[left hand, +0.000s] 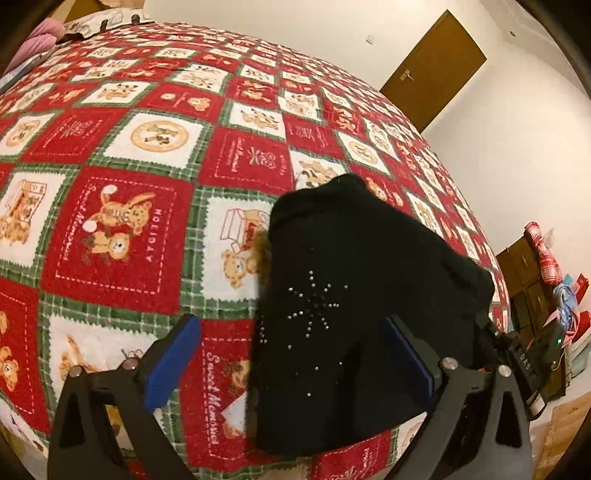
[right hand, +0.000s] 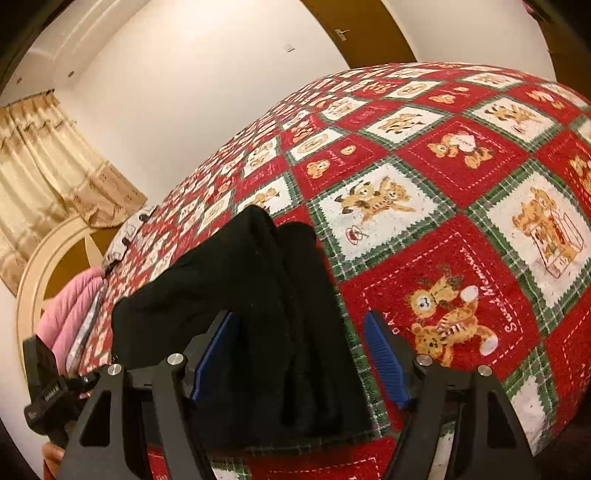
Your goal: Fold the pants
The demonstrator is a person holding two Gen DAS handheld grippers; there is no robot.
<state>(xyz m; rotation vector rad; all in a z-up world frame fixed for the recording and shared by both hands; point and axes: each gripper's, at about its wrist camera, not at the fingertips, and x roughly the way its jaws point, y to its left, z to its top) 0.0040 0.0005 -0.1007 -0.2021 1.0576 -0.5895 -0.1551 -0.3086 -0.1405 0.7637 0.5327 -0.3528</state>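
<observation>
The black pants (left hand: 351, 295) lie folded in a compact bundle on the red and green holiday bedspread (left hand: 122, 229), with a rhinestone star pattern on top. My left gripper (left hand: 291, 328) is open; its blue pads stand either side of the bundle's near end and do not pinch it. In the right wrist view the pants (right hand: 273, 314) show as stacked folds. My right gripper (right hand: 299, 332) is open, its fingers spread around the bundle's near end. The right gripper's body also shows in the left wrist view (left hand: 524, 354) beyond the bundle.
The bedspread (right hand: 461, 221) covers the whole bed. A pink quilt (right hand: 70, 310) and a pillow (left hand: 107, 18) lie at the head end. A brown door (left hand: 432, 70), a dark cabinet with clutter (left hand: 532, 280) and curtains (right hand: 40, 162) stand around the bed.
</observation>
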